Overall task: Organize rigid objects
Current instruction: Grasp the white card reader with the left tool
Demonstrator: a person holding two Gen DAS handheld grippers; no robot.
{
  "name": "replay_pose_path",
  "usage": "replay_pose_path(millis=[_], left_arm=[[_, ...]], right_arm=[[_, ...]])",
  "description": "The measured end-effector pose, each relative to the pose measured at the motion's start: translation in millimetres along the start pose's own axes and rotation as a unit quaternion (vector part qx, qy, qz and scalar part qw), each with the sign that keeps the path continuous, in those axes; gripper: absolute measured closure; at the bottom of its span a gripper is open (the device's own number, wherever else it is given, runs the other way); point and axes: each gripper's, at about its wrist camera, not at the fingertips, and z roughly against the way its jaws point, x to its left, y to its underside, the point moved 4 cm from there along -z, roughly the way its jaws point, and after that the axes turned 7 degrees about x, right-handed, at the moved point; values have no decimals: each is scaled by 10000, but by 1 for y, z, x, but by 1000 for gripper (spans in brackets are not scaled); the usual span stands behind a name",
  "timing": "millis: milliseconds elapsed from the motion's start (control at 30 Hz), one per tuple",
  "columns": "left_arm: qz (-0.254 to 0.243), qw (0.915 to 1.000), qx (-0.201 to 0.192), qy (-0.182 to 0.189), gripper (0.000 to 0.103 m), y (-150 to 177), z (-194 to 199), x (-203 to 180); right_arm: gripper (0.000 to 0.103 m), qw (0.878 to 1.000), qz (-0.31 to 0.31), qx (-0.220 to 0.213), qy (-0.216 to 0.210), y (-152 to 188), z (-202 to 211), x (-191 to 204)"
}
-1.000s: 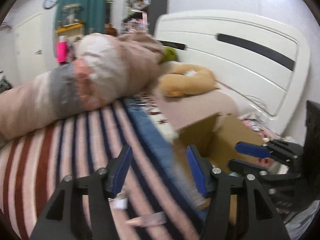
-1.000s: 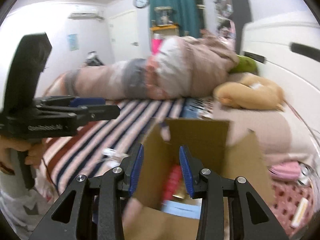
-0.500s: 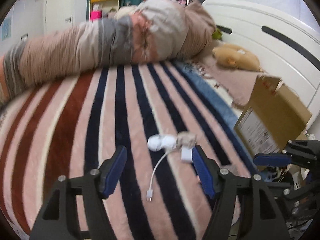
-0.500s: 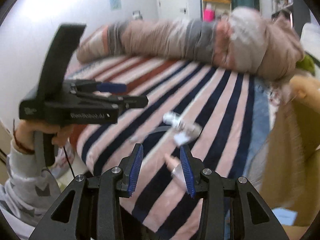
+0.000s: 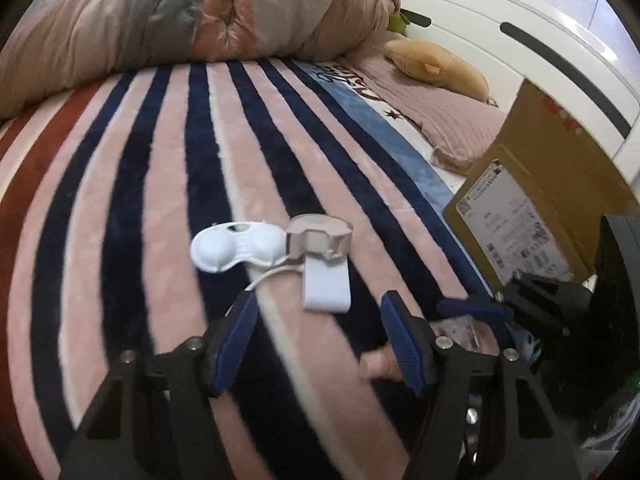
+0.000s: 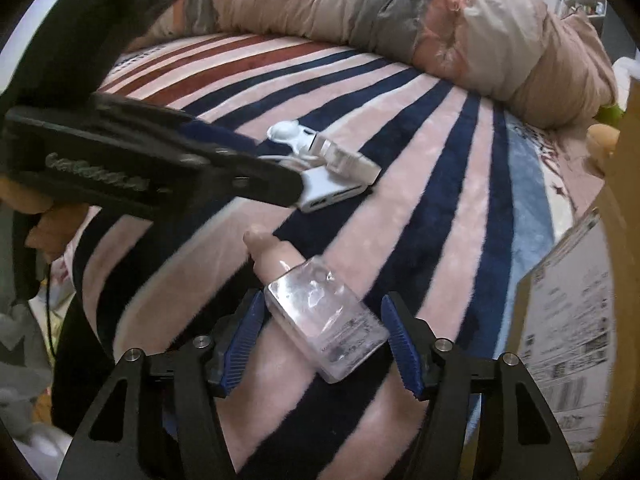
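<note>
From the left wrist view, the left gripper is open wide and holds nothing. Just ahead of its tips lie three small things, touching each other: a white plastic case with two round bumps, a beige round holder, and a flat white hub with a thin cord. They are hard and smooth. They sit on a fuzzy striped blanket, which is soft and squashy. I think the blanket could get pinched with the hub, or the cord could drag the other things along. Off to the right of the gripper stands a brown cardboard box with a paper label.

From the right wrist view, the right gripper is open too, with a small clear bottle lying between its blue fingers, not squeezed yet. The bottle is flat-sided, shiny and see-through, with a pinkish cap pointing away from the gripper. It lies a bit slanted, so I think it could twist or slip out when the jaws close. It looks slippery. The left gripper hangs ahead and to the left, over the white hub. The two grippers are near each other and might bump. The box is on the right, close by.
</note>
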Motion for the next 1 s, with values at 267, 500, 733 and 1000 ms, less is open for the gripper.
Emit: replay_pose_path(millis=[267,500,733,1000], left_arm=[[-124,9997,72,-184,78,-9,-21,-6],[-47,9987,57,-507,78,22,9,1],[187,9964,156,-811,78,62,37,16],[546,9942,-48,-921,77,56,23,16]], right_arm=[[49,9993,-363,61,-44,9,6,-4],[49,9984,-568,76,2,13,9,-8],[48,9931,-1141,114,-235,21,12,-4],[49,9924,-1046,132,-641,26,18,7]])
